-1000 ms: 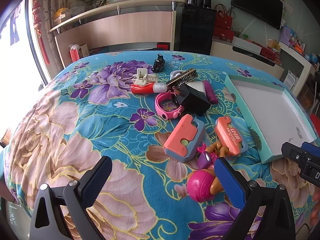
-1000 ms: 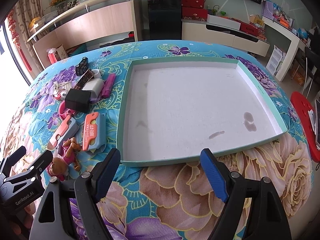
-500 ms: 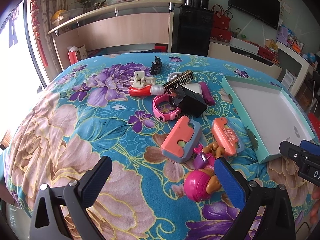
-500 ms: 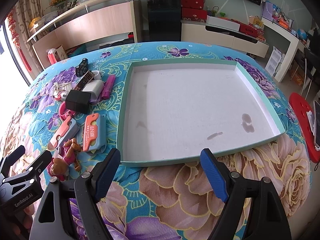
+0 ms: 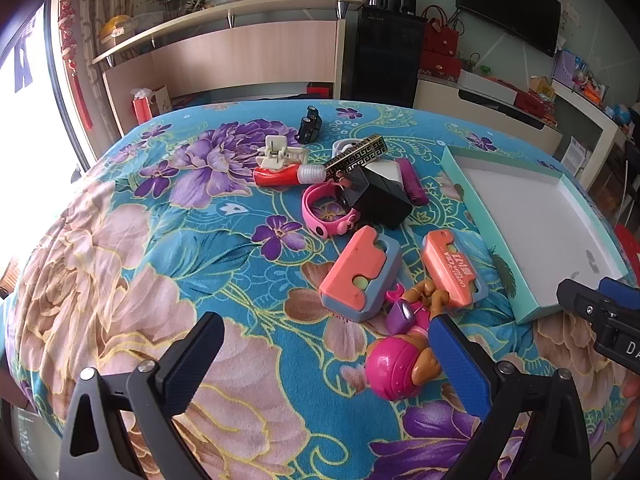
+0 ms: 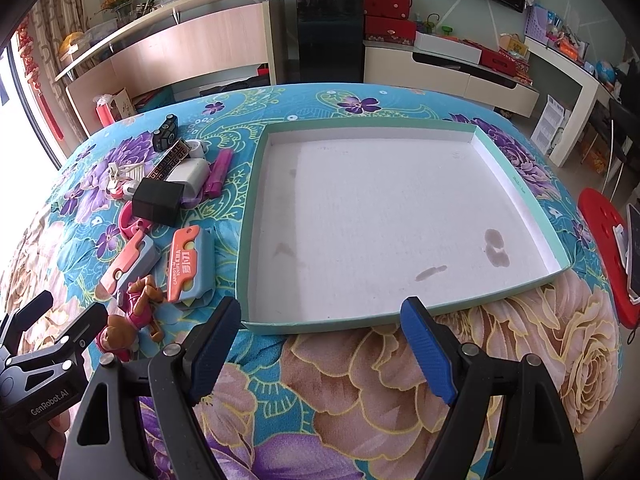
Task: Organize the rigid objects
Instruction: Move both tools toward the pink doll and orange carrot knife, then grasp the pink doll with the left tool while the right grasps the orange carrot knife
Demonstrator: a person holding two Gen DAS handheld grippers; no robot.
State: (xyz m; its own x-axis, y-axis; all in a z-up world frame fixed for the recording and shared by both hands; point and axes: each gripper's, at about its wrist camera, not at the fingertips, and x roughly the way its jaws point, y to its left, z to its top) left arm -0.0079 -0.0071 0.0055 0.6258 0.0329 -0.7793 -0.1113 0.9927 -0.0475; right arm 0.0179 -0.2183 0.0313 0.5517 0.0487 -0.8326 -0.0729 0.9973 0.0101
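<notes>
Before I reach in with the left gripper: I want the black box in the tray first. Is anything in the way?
Yes. Between the open left gripper and the black box lie the pink toy figure and two orange-blue cutters. The purple lighter lies between the box and the tray.

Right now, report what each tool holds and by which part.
Nothing is held. The left tool and the right tool are both open above the floral cloth.
</notes>
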